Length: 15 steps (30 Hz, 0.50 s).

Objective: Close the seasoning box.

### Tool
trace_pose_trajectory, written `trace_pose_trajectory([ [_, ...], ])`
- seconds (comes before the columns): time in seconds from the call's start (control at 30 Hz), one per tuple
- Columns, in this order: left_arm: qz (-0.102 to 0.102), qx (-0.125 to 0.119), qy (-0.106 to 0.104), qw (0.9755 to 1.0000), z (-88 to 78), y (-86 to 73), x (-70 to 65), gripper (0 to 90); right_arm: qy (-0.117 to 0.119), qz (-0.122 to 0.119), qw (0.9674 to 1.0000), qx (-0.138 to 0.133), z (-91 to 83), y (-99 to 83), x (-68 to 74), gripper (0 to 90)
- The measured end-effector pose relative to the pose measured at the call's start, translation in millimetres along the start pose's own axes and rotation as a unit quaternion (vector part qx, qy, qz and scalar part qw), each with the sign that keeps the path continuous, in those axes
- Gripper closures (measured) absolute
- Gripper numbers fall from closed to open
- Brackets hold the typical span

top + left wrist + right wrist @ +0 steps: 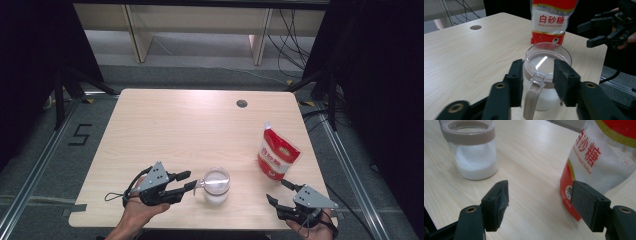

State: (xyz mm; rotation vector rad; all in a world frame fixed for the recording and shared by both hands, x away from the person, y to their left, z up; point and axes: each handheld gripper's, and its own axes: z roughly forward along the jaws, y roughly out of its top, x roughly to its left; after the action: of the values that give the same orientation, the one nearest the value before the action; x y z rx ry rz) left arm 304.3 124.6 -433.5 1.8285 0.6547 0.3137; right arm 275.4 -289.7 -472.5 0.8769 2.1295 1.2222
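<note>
The jar (216,185) stands near the front edge of the counter (170,130), a little right of its middle, holding white grains in its lower half. In the left gripper view its clear lid (549,60) sits on a tan collar, with a clear latch (537,79) at the near rim and a tan handle (530,100) running down from it; the foot of the handle is cut off by the frame edge.

The left tongs (192,181) lie level and point right at the jar. In their own view the jaws stand on either side of the latch and handle, part open, with a gap between each pad and the handle. The pads appear not to press on anything, though the right one overlaps the jar's rim, and whether it touches there is hard to tell.

The bag (277,154), red and white with Chinese print, stands upright to the right of the jar, well apart from it. Its top is cut off in both gripper views.

The right tongs (278,194) rest near the counter's front right corner, pointing up and left toward the bag's foot. In the right gripper view the jaws stand wide with bare counter between them; the right jaw overlaps the bag's lower corner, and contact cannot be made out. The jar sits farther off at upper left, its top cropped.
</note>
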Motion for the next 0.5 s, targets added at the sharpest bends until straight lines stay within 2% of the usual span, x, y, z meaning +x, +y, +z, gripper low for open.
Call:
trace_pose_trajectory([
  [0.03,0.002,0.000,-0.003,1.0000,-0.6,-0.5,0.2,53.0,0.000,-0.001,1.0000,-0.003,0.2,0.1,-0.2,31.6],
  [0.13,0.009,0.009,-0.005,0.9999,-3.6,-3.1,-0.5,41.6,0.004,0.002,0.9999,-0.012,-0.7,0.9,-0.3,31.5],
  [0.17,-0.001,0.015,-0.003,0.9999,-5.4,-5.6,-1.8,38.5,0.011,0.013,0.9997,-0.015,-1.1,0.8,1.3,31.4],
  [0.2,-0.001,0.015,-0.003,0.9999,-5.4,-5.6,-1.8,36.1,0.011,0.013,0.9997,-0.015,-1.1,0.8,1.3,31.4],
  [0.23,-0.011,0.016,0.000,0.9998,-6.3,-7.9,-3.0,36.1,0.019,0.015,0.9996,-0.011,-1.6,1.0,2.1,31.4],
  [0.3,-0.014,0.021,0.003,0.9997,-8.5,-11.6,-3.4,32.7,0.018,0.009,0.9995,-0.022,-1.0,1.8,3.3,30.9],
  [0.37,-0.011,0.022,0.002,0.9997,-10.0,-15.8,-2.5,30.6,0.029,0.022,0.9991,-0.021,-2.1,2.5,5.9,30.6],
  [0.4,-0.004,0.027,0.003,0.9996,-11.0,-16.9,-1.8,29.4,0.030,0.018,0.9990,-0.030,-1.2,2.4,5.6,30.3],
  [0.43,0.003,0.035,0.008,0.9994,-13.2,-20.8,-1.9,27.3,0.036,0.027,0.9986,-0.028,-2.3,2.3,6.6,29.9],
  [0.47,0.003,0.035,0.008,0.9994,-13.2,-20.8,-1.9,26.4,0.036,0.027,0.9986,-0.028,-2.3,2.3,6.6,29.9],
  [0.5,-0.008,0.039,0.010,0.9992,-14.6,-24.9,-4.3,25.7,0.038,0.040,0.9981,-0.028,-3.7,2.2,8.2,28.8],
])
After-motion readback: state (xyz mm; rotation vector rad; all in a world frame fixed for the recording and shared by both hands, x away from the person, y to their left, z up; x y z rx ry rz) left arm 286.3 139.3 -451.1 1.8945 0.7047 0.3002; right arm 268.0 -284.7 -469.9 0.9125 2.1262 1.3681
